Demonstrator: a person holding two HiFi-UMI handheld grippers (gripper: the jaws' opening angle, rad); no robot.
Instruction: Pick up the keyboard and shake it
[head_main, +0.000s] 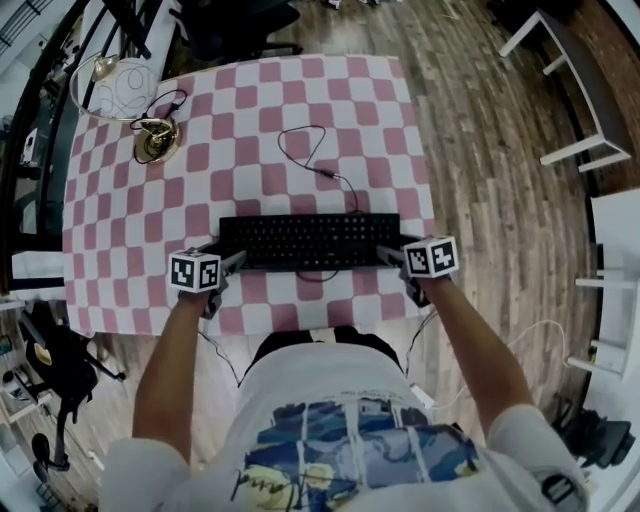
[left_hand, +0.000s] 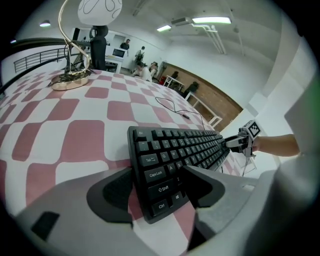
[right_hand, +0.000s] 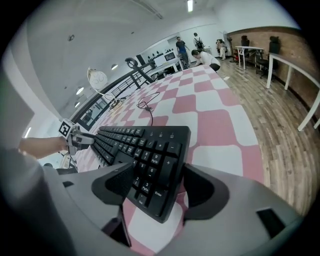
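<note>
- Left hand-held gripper (left_hand: 159, 186) and right hand-held gripper (right_hand: 156, 181) both gape open, each straddling one end of the keyboard (head_main: 308, 241)
- It lies flat on the checked surface (head_main: 300, 100); looks light and stiff, so pinch its end edges
- Cable (head_main: 326, 172) trails behind, may tug

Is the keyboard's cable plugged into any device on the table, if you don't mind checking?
No: the cable from the keyboard lies in a loose loop on the checked tablecloth, joined to nothing.
</note>
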